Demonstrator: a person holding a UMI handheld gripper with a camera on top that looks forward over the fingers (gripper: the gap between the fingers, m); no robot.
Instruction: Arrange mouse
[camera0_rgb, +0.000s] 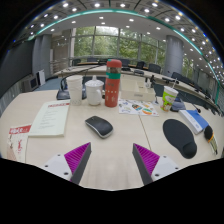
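1. Nearest the lens, at six o'clock, the tongs (110, 160) stand spread apart with nothing between them; the magenta pads (76, 156) face each other across bare desk (110, 145).
2. Just ahead of the tongs, toward eleven o'clock, the mouse (99, 126) lies flat on the desk, dark grey, clear of both fingers and untouched.
3. Off at three o'clock from the mouse, the black mouse pad (180, 138) lies on the desk, well apart from the mouse.
4. At nine o'clock from the mouse, a booklet (50, 118) with a green cover lies flat; a red-and-white sheet (17, 136) rests nearer the desk's edge beyond it.
5. Farther on, at twelve o'clock, a tall red bottle (113, 84) stands upright, with a white mug (94, 92) just beside it and a white container (73, 87) next along.
6. Toward two o'clock, a green-and-white cup (169, 98) stands near loose printed papers (132, 106).
7. Farthest off, chairs (152, 70) and large windows (118, 42) fill the room under ceiling lights.
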